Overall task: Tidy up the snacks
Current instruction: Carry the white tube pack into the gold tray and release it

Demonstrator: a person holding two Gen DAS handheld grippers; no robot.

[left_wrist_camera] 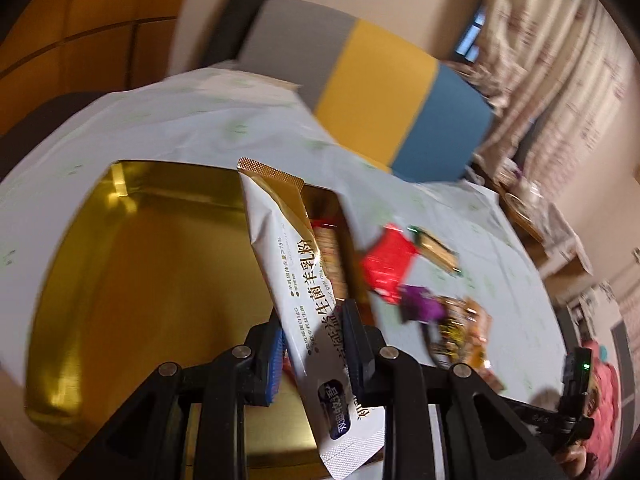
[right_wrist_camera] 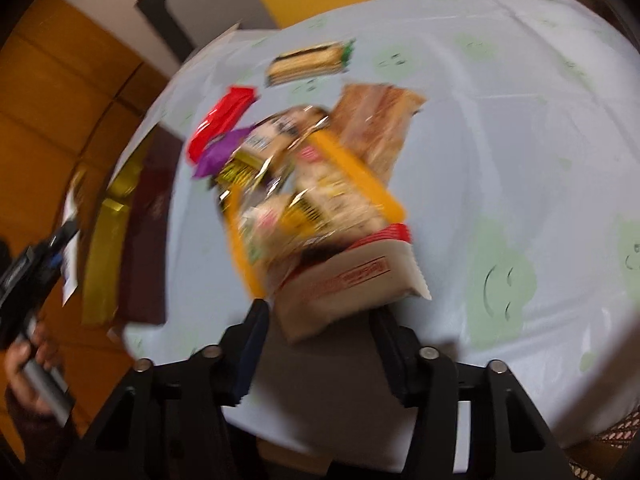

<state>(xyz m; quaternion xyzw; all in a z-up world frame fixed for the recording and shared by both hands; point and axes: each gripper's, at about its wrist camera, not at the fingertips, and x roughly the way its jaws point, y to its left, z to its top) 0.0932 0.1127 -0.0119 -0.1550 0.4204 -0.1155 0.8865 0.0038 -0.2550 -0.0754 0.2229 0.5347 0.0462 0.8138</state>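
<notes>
My left gripper point(left_wrist_camera: 314, 314) is shut on a long white-and-gold powder sachet point(left_wrist_camera: 280, 248), holding it tilted over the open gold tin point(left_wrist_camera: 160, 264). A red-ended snack bar point(left_wrist_camera: 330, 256) lies along the tin's right wall. In the right wrist view a blurred heap of snack packets point(right_wrist_camera: 304, 184) sits on the pale smiley tablecloth point(right_wrist_camera: 520, 160). My right gripper point(right_wrist_camera: 320, 312) straddles the near end of a beige packet with red print point(right_wrist_camera: 344, 284). A thin gap shows beside the left finger point(right_wrist_camera: 252, 340), so the pads do not visibly press.
A red packet point(right_wrist_camera: 220, 120), a purple packet point(right_wrist_camera: 220, 152), a gold bar with green ends point(right_wrist_camera: 308, 62) and a brown packet point(right_wrist_camera: 380, 120) lie around the heap. The tin's maroon lid point(right_wrist_camera: 148, 232) lies next to the tin. A grey, yellow and blue sofa point(left_wrist_camera: 380, 92) stands behind the table.
</notes>
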